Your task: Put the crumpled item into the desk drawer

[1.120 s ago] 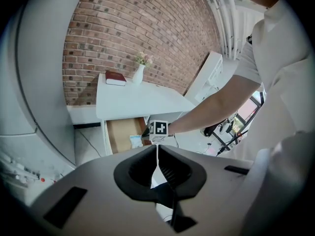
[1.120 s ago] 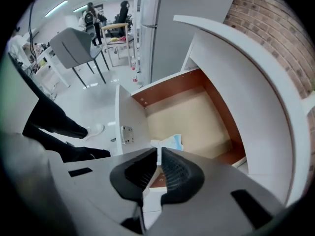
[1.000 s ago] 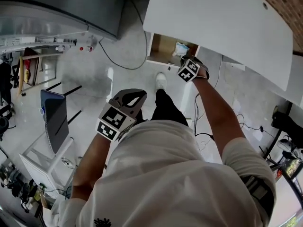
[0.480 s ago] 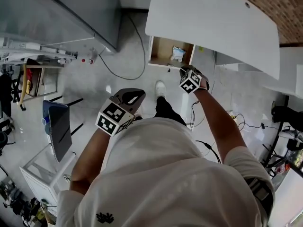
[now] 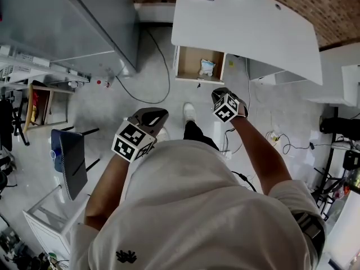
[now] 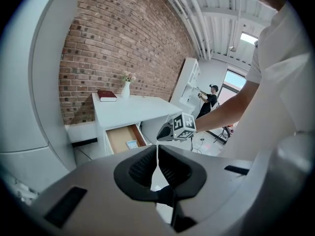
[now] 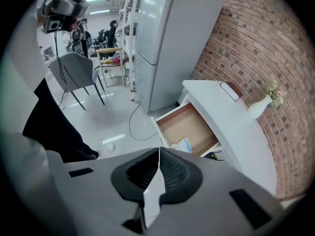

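The left tongs point(image 5: 153, 117) hang low by the person's hip, pressed together on nothing (in the left gripper view the dark ribbed pads point(image 6: 142, 168) meet along one thin seam). They are well back from the work, behind and to the left of the other pair.

Ahead of both pairs, the open drawer with its bare pale-wood floor point(image 5: 188, 65) juts out from under the white bench point(image 5: 247, 27). The small blue-and-white crumpled item point(image 5: 207, 67) lies inside it, toward the drawer's right wall, with neither tool touching it. It is a bunched lump, and I cannot make out any long axis.

The right tongs point(image 5: 219, 94) are held up in front of the drawer's open end, near it but clear of it. They are likewise closed and empty, and in the right gripper view the item point(image 7: 183, 145) shows just beyond their tips, slightly to the right.

The placing itself looks done, and what probably remains is shutting the drawer. The drawer slides along the line running from the right tongs toward the bench, so that nearer pair is the natural one to push its front edge straight in.
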Demonstrator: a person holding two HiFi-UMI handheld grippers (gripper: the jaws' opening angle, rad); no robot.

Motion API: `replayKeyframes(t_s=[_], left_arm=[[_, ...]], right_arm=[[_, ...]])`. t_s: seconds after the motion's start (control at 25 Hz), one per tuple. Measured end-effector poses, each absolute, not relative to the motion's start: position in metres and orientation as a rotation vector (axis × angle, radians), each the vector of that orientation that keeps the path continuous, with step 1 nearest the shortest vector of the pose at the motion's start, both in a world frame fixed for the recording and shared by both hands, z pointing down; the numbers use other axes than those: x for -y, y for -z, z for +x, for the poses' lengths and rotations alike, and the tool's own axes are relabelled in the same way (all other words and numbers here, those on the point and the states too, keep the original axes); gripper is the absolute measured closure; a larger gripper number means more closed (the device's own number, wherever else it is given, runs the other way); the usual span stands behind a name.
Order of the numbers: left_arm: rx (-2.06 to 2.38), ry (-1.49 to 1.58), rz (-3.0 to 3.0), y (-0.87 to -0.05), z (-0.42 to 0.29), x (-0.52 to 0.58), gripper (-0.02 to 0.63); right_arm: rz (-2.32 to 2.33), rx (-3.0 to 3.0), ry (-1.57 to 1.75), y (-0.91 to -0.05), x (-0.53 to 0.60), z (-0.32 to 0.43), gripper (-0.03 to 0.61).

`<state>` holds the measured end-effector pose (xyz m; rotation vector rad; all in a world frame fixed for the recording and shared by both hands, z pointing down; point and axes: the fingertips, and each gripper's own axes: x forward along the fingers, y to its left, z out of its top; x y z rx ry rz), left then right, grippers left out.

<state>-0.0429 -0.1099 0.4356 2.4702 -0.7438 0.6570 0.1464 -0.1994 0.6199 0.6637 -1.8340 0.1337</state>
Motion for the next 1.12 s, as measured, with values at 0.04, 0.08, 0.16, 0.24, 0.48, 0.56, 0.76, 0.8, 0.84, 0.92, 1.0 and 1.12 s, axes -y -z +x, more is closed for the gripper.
replayKeyframes(t_s=[0.04, 0.08, 0.16, 0.24, 0.48, 0.56, 0.76, 0.8, 0.84, 0.92, 1.0, 1.12], left_arm=[[0.747, -0.653, 2.472, -0.435, -0.047, 0.104, 0.584], [0.751, -0.648, 2.474, -0.435, -0.051, 0.099, 0.584], [0.759, -0.639, 2.478, -0.434, -0.06, 0.089, 0.584], [0.764, -0.636, 2.481, -0.435, -0.069, 0.079, 0.584], [0.767, -0.643, 2.481, -0.439, -0.092, 0.048, 0.584], [0.764, -0.645, 2.483, -0.44, -0.098, 0.04, 0.584], [0.746, -0.653, 2.497, -0.44, -0.105, 0.023, 0.584], [0.739, -0.652, 2.502, -0.439, -0.104, 0.02, 0.584], [0.732, -0.653, 2.507, -0.437, -0.104, 0.018, 0.584], [0.72, -0.653, 2.518, -0.435, -0.103, 0.014, 0.584], [0.713, -0.651, 2.523, -0.434, -0.104, 0.01, 0.584], [0.704, -0.65, 2.526, -0.434, -0.106, 0.006, 0.584]], right_arm=[[0.671, 1.837, -0.134, -0.615, 0.192, 0.144, 0.546], [0.678, 1.84, -0.133, -0.61, 0.184, 0.141, 0.546], [0.695, 1.849, -0.128, -0.599, 0.169, 0.135, 0.546], [0.71, 1.86, -0.127, -0.589, 0.155, 0.127, 0.548], [0.717, 1.9, -0.153, -0.567, 0.103, 0.098, 0.548], [0.723, 1.921, -0.169, -0.559, 0.088, 0.088, 0.548], [0.755, 1.978, -0.213, -0.536, 0.056, 0.067, 0.549], [0.758, 1.986, -0.221, -0.532, 0.05, 0.064, 0.549], [0.759, 1.994, -0.23, -0.528, 0.044, 0.061, 0.549], [0.754, 2.006, -0.246, -0.524, 0.035, 0.055, 0.549], [0.746, 2.012, -0.249, -0.522, 0.028, 0.049, 0.549], [0.74, 2.024, -0.247, -0.518, 0.02, 0.04, 0.549]])
